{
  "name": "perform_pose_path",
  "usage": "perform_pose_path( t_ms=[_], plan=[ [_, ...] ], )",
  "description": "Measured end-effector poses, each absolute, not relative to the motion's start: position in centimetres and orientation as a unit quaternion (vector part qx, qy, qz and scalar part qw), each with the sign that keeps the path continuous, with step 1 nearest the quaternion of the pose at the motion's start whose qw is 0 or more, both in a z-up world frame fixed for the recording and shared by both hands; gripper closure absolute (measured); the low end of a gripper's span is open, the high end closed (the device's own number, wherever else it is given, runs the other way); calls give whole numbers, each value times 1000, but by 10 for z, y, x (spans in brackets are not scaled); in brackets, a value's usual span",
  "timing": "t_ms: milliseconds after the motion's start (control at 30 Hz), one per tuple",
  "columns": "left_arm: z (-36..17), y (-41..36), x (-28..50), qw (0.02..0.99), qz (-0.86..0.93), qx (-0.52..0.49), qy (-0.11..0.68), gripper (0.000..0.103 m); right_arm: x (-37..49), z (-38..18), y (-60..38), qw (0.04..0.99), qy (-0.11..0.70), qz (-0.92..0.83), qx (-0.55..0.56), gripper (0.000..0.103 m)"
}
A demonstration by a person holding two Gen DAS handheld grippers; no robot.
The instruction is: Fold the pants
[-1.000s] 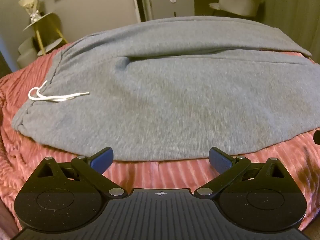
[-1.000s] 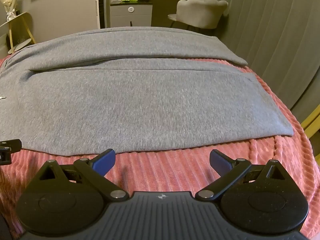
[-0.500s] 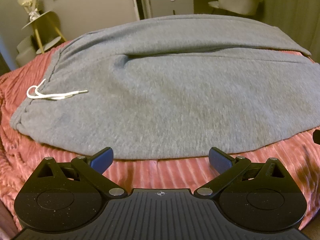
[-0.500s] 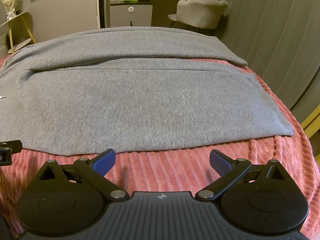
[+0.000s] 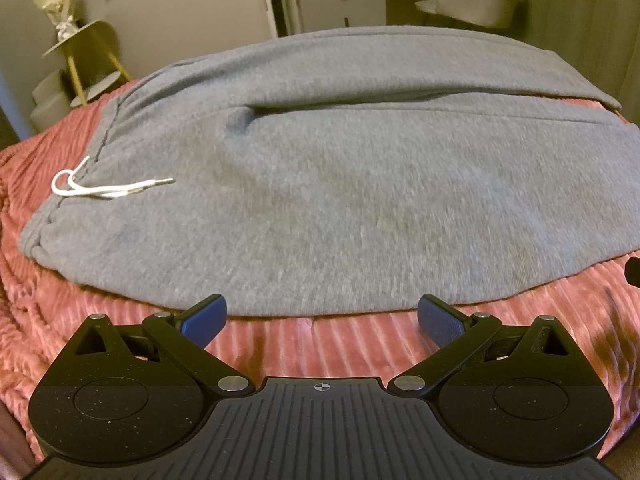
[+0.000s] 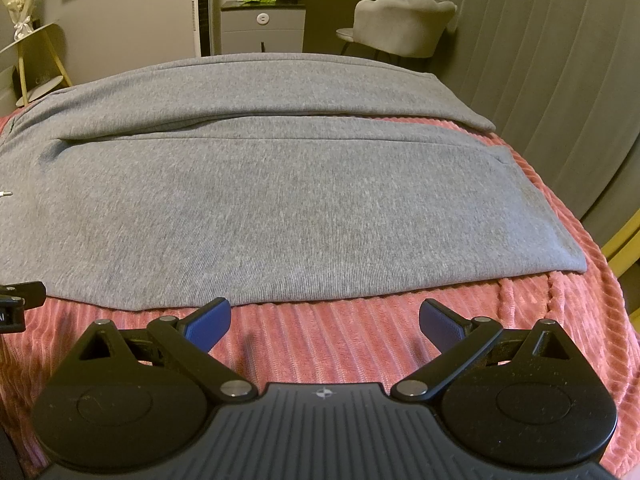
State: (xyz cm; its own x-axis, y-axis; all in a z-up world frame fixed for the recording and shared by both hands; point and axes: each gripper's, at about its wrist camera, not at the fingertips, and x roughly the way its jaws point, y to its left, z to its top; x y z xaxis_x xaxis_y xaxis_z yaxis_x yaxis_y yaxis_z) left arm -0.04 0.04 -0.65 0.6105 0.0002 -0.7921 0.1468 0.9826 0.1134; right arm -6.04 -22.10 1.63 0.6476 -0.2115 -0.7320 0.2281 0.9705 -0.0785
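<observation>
Grey sweatpants (image 5: pixel 340 184) lie flat across a pink ribbed blanket (image 5: pixel 320 344), waistband to the left with a white drawstring (image 5: pixel 100 188), legs running right. In the right wrist view the pants (image 6: pixel 280 208) end at the leg cuffs (image 6: pixel 560 240) on the right. My left gripper (image 5: pixel 322 320) is open and empty, just short of the pants' near edge by the waist half. My right gripper (image 6: pixel 325 322) is open and empty, just short of the near edge by the leg half.
The blanket's right edge (image 6: pixel 592 320) drops off beside a grey curtain (image 6: pixel 560 80). Behind the bed stand a grey cabinet (image 6: pixel 262 28), a pale chair (image 6: pixel 400 24) and a gold side table (image 5: pixel 80 60).
The left wrist view has shifted slightly, so the pants' waist sits a little further right and lower. The right gripper has barely moved. Both stay open.
</observation>
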Motion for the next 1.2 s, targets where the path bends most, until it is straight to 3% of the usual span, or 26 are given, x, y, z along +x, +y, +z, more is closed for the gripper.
perform_pose_path(
  t_ms=[1200],
  plan=[
    [-10,-1,-1,890,-43,84,447,0,-60,16,-221,908,402,-122,10,3]
  ],
)
